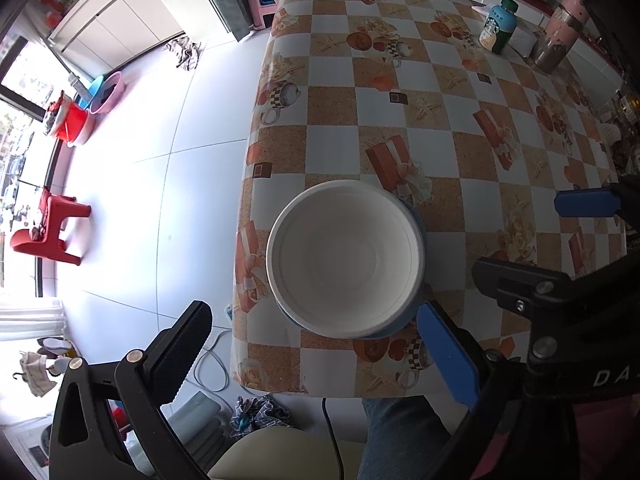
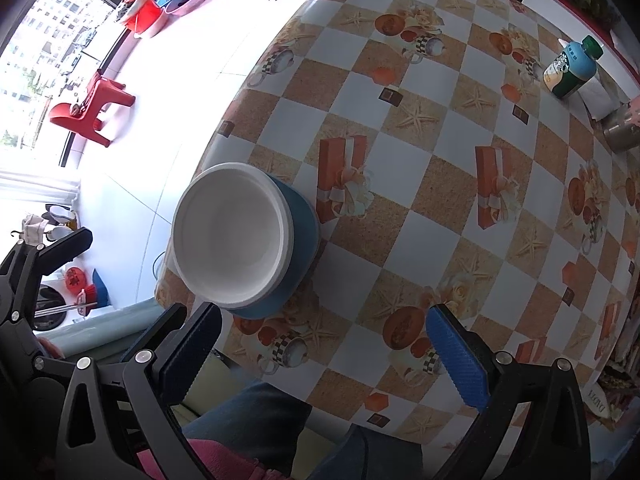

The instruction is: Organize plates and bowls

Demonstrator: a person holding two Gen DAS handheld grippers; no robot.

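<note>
White bowl [image 1: 346, 258] sits nested in a blue bowl [image 2: 298, 236]; only a sliver of blue rim shows beneath it in the left wrist view, more of the blue wall in the right wrist view. The stack stands on the checked surface [image 1: 440, 92], close to its left edge and near the near-left corner. No plates visible in either view.

Left claw [image 1: 316, 344]: open wide, empty, hanging over the near side of the stack; its blue finger lies close by the stack's near-right rim, contact not determinable. Right claw [image 2: 324, 340]: also open, empty, near side of the stack, nothing between its fingers.

Judgement: stacking looks done or nearly so; both claws free of the bowls.

Risks from here:
- Stack sits close to the left edge of the surface, floor directly beyond. A leftward nudge from either claw finger could push it over the edge.
- The white bowl looks light and thin-walled; a finger catching its rim on the way up could lift or tip it out of the blue one.
- The two claws are close together on the near side; a careless move could knock them together or into the stack.
- Bottle [image 1: 498, 26] and tumbler [image 1: 560, 32] stand far right, well apart from the stack; unlikely to be disturbed.
</note>
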